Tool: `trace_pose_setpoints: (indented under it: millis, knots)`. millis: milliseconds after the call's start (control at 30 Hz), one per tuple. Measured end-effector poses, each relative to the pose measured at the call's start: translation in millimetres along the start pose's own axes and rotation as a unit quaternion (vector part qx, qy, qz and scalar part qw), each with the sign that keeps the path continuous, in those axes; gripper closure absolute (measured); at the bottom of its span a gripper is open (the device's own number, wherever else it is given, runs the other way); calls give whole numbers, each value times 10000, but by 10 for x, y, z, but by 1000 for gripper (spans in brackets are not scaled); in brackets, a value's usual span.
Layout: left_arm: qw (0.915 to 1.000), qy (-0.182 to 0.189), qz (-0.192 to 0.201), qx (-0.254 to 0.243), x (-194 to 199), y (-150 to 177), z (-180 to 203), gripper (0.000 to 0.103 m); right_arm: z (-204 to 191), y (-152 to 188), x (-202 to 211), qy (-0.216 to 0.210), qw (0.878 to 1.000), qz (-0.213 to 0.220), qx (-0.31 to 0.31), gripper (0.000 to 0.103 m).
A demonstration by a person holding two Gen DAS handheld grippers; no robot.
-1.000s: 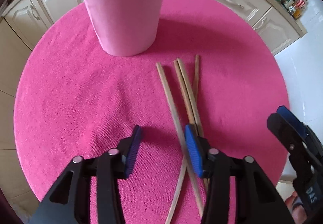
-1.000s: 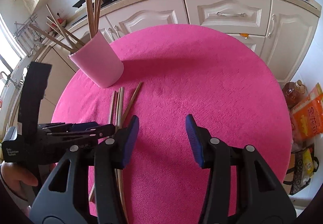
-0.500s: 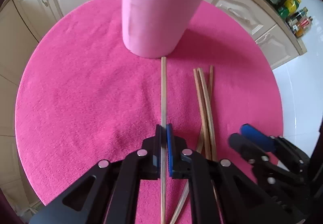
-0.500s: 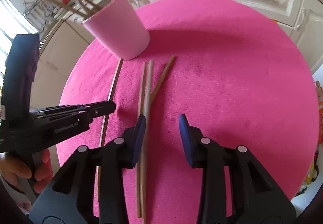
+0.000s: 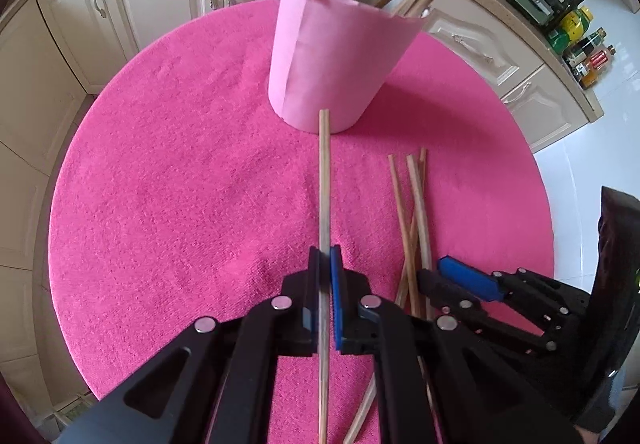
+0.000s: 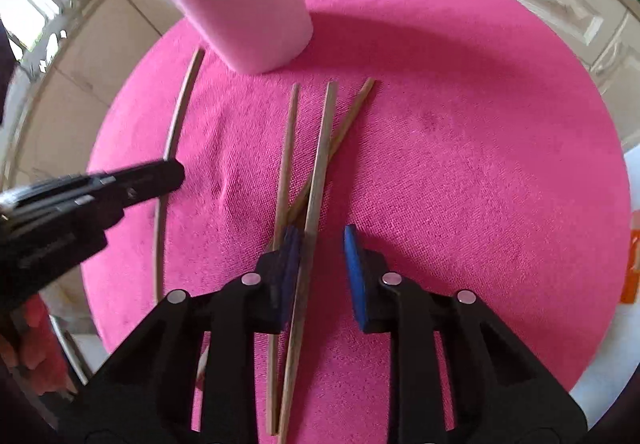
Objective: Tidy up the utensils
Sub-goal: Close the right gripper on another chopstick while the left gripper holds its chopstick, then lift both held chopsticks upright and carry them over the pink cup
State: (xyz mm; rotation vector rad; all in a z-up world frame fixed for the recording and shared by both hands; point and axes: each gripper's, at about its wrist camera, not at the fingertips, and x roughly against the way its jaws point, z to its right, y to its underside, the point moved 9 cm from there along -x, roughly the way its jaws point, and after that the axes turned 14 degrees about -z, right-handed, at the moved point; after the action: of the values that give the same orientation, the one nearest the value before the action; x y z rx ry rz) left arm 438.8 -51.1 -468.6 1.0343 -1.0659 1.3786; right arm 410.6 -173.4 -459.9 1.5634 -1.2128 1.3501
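While my left hand-held gripper clamps one slim wooden chopstick short of the pink paper-wrapped cup, my right hand-held gripper, closing on loose chopsticks on the pink-clothed round table, may pinch two.

Left hand-held gripper, right hand-held gripper: black plastic frames, blue pads, round silver rivets.

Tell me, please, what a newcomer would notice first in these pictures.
The round bright pink tablecloth fills both views, with a pale pink paper-wrapped cup of wooden sticks at its far side. The left tool pinches one thin wooden chopstick; three loose wooden chopsticks lie beside it.
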Motion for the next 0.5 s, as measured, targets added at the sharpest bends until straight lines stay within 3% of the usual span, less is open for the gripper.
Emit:
trace_pose_setpoints:
  millis: [33,100,267,500]
  knots:
    - [10000,-1,1,-5,0,-15,1,98,-4,-6,0,55,10000,-21,-7,80]
    - [10000,6,7,-7,43,45,-50,98,-3,-13,22,95,9999,-14,-71,93]
    - [9998,118,135,-114,133,41,48,98,45,-6,84,-158,9996,86,-207,96]
    - [9971,366,506,-425,461,28,177,98,156,5,487,-1027,9912,680,-489,96]
